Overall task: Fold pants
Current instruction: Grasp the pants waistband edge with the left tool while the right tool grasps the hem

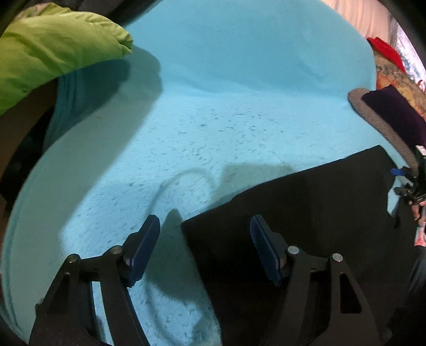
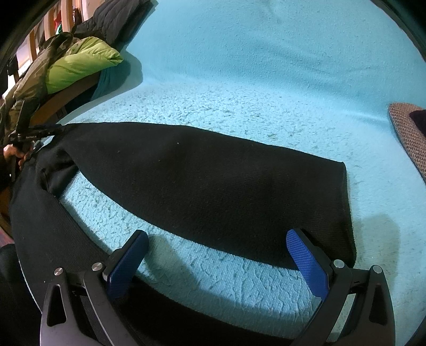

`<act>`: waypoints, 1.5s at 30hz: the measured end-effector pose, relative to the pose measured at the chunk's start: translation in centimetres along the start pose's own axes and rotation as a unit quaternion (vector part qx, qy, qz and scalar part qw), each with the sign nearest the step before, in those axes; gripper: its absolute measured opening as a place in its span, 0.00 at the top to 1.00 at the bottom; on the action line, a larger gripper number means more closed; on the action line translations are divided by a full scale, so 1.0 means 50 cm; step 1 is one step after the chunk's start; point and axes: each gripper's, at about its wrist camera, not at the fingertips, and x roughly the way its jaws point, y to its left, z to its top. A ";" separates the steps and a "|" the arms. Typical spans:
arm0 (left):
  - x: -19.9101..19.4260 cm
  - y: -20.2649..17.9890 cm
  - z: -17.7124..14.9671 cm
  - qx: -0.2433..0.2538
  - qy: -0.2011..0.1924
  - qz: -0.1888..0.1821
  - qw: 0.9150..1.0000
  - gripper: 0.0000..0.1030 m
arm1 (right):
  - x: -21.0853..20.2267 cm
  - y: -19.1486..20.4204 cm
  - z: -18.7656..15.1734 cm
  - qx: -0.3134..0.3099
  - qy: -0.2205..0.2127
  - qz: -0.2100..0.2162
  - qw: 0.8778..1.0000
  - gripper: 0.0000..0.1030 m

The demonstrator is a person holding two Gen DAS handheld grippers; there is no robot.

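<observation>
Black pants (image 2: 202, 181) lie spread on a turquoise blanket (image 2: 266, 79), one leg across the middle and the other curving along the lower left. In the left wrist view a corner of the pants (image 1: 306, 207) reaches in from the right. My left gripper (image 1: 205, 229) is open, its right finger (image 1: 263, 239) over the cloth and its left finger over bare blanket; the pants' edge lies between them, unpressed. My right gripper (image 2: 217, 235) stands wide open astride the gap between the two legs, holding nothing. Each gripper also shows small in the other's view, the left gripper (image 2: 34, 133) beside the waist end.
A lime green puffy jacket (image 1: 53, 48) lies at the blanket's far left edge, with a dark jacket (image 2: 114, 21) behind it. A grey woven cushion with purple cloth (image 1: 386, 125) sits at the right edge, and a red cloth (image 1: 386, 52) beyond it.
</observation>
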 end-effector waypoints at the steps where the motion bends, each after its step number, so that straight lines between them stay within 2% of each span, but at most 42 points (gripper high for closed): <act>1: 0.006 0.001 0.001 -0.001 0.006 -0.012 1.000 0.32 | 0.000 0.000 0.000 0.000 0.000 0.000 1.000 0.00; 4: 0.017 0.001 0.004 -0.006 0.019 -0.041 0.999 0.42 | 0.001 0.000 0.000 0.000 -0.001 0.000 1.000 0.00; 6: 0.017 0.000 0.006 -0.008 0.017 -0.050 0.999 0.53 | 0.001 0.000 0.000 0.001 -0.001 0.001 1.000 0.00; 7: 0.015 0.001 0.005 -0.012 0.016 -0.049 0.999 0.55 | 0.001 0.000 0.001 0.001 -0.001 0.001 1.000 0.00; 12: 0.001 0.012 0.003 -0.025 0.012 -0.046 0.999 0.94 | 0.002 0.000 0.000 0.001 -0.002 0.001 1.000 0.00; 19: -0.071 -0.026 0.020 -0.011 -0.018 -0.007 1.000 0.96 | -0.001 0.002 0.002 0.000 -0.003 -0.001 1.000 0.00; 22: -0.102 -0.054 0.031 0.001 -0.023 0.025 0.999 0.96 | -0.020 -0.005 0.011 0.015 -0.002 0.004 1.000 0.02; 24: -0.122 -0.072 0.034 0.012 -0.024 0.045 0.999 0.96 | -0.058 -0.032 0.030 0.048 -0.017 0.009 0.999 0.03; 27: -0.153 -0.092 0.042 0.007 -0.038 0.069 0.997 0.96 | -0.130 -0.115 0.075 0.126 -0.051 -0.011 0.991 0.01; 29: -0.161 -0.097 0.046 -0.005 -0.042 0.078 0.996 0.96 | -0.136 -0.181 0.102 0.187 -0.030 -0.007 0.982 0.01; 30: -0.163 -0.100 0.050 -0.013 -0.045 0.085 0.995 0.96 | -0.131 -0.207 0.111 0.209 -0.019 0.001 0.978 0.04; 32: -0.161 -0.109 0.057 -0.019 -0.047 0.096 0.994 0.96 | -0.113 -0.247 0.128 0.244 -0.003 0.022 0.970 0.27; 33: -0.162 -0.113 0.057 -0.022 -0.047 0.100 0.994 0.96 | -0.096 -0.266 0.135 0.262 0.008 0.030 0.965 0.44; 36: -0.154 -0.122 0.061 -0.028 -0.046 0.106 0.993 0.96 | -0.040 -0.280 0.146 0.273 0.050 0.040 0.960 0.70; 37: -0.154 -0.121 0.060 -0.030 -0.047 0.107 0.993 0.96 | -0.025 -0.280 0.148 0.269 0.061 0.033 0.961 0.74; 38: -0.154 -0.118 0.060 -0.035 -0.048 0.107 0.992 0.96 | -0.008 -0.278 0.152 0.265 0.072 0.023 0.961 0.74; 42: -0.157 -0.110 0.057 -0.044 -0.052 0.105 0.992 0.96 | 0.007 -0.286 0.148 0.267 0.064 0.006 0.962 0.75; 45: -0.159 -0.112 0.054 -0.046 -0.053 0.102 0.992 0.96 | 0.023 -0.295 0.143 0.277 0.070 0.017 0.958 0.75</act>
